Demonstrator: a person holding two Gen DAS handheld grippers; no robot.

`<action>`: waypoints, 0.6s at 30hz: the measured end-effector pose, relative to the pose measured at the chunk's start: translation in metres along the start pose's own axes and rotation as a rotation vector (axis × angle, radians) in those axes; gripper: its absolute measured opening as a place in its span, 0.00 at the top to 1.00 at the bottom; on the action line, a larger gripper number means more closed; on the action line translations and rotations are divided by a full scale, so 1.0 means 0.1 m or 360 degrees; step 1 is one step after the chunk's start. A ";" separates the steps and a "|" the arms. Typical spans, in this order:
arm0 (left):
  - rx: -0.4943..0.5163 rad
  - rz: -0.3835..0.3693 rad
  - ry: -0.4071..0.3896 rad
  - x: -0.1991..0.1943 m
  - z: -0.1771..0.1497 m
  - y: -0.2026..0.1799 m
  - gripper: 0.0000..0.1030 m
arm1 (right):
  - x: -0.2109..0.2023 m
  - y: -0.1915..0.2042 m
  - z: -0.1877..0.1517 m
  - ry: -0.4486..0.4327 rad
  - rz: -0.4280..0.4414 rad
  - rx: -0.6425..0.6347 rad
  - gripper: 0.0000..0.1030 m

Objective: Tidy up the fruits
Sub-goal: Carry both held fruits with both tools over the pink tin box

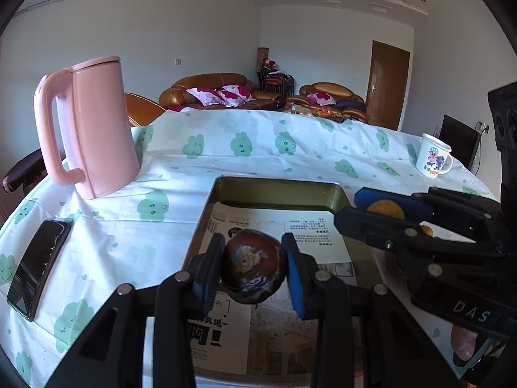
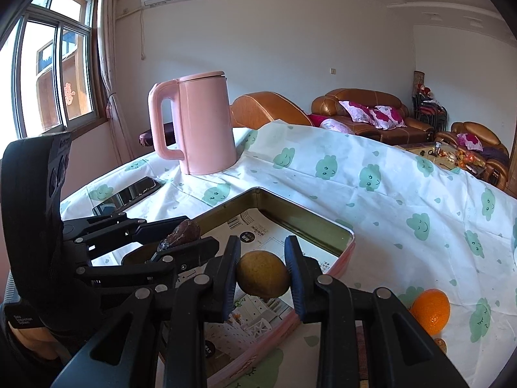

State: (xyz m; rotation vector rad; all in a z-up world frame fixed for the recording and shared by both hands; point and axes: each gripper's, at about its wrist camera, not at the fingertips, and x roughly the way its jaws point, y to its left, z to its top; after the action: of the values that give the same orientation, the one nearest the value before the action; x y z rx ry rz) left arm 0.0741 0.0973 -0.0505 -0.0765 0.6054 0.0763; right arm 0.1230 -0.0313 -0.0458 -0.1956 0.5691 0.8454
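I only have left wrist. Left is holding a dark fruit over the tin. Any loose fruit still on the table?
Observer: Yes. The right wrist view shows an orange on the tablecloth, outside the tin, off the tin's near right side.
Operator: What exactly is right holding? I see only a yellow sliver.
Observer: A yellowish round fruit, whole in that view, clamped in the right gripper above the tin's near right part.
Operator: My dark fruit, round all over?
Observer: From the side, the dark fruit in the left gripper looks oblong, its tip poking past the fingers.
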 end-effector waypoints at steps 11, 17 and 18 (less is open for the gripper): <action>0.0022 0.0031 0.0064 0.09 -0.01 0.04 0.64 | 0.18 0.06 -0.08 0.0082 0.0005 -0.0011 0.71; 0.0022 0.0043 0.0103 0.13 -0.02 0.07 0.64 | 0.24 0.07 -0.10 0.0124 -0.0004 -0.0008 0.71; 0.0020 0.0043 0.0104 0.13 -0.02 0.07 0.64 | 0.25 0.07 -0.11 0.0133 -0.0005 -0.0008 0.71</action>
State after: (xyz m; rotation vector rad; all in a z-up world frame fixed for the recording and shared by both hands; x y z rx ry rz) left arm 0.0825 0.1051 -0.0602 -0.0590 0.6722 0.0964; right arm 0.1269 -0.0149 -0.0681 -0.2369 0.6447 0.8384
